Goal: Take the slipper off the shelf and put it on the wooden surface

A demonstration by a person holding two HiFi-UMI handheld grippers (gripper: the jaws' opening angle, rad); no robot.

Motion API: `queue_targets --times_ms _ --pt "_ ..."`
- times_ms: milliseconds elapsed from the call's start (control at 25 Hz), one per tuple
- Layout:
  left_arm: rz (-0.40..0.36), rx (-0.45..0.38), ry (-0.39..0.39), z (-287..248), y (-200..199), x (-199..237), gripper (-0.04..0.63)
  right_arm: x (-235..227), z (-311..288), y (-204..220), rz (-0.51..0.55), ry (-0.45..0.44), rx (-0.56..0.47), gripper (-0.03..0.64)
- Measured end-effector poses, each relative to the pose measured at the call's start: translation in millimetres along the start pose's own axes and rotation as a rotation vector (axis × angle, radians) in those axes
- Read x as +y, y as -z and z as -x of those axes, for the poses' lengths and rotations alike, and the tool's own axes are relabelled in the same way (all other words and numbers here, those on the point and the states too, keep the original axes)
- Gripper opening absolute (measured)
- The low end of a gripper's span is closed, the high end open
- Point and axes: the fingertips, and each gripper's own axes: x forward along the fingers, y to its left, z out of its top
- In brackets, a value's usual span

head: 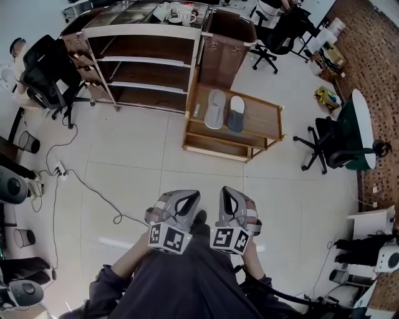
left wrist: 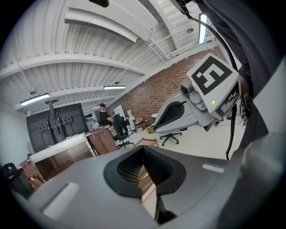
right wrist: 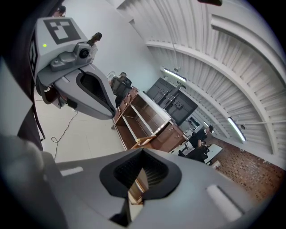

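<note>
Two slippers lie side by side on the top of a low wooden stand (head: 265, 122) in the head view: a light grey slipper (head: 215, 108) and a darker grey slipper (head: 236, 113) with a pale insole. Behind it stands a white-framed shelf unit (head: 143, 62) with bare brown shelves. My left gripper (head: 189, 200) and right gripper (head: 228, 197) are held close to my body, far from the stand, both shut and holding nothing. In the left gripper view the pads (left wrist: 154, 166) meet with only a sliver between them. The right gripper's pads (right wrist: 154, 174) are likewise together.
A brown cabinet (head: 227, 47) stands beside the shelf unit, with cups (head: 187, 17) on the counter above. Office chairs (head: 340, 140) (head: 47, 78) sit right and left. A cable (head: 93, 193) and power strip (head: 59, 169) lie on the white tiled floor at left.
</note>
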Motion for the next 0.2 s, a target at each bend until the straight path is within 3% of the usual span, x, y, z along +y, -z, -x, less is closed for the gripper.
queue_targets --times_ms 200 --pt "0.000 -0.004 -0.003 -1.4 -0.6 -10.9 0.015 3.7 8.5 1.3 -0.013 -0.015 -0.019 0.002"
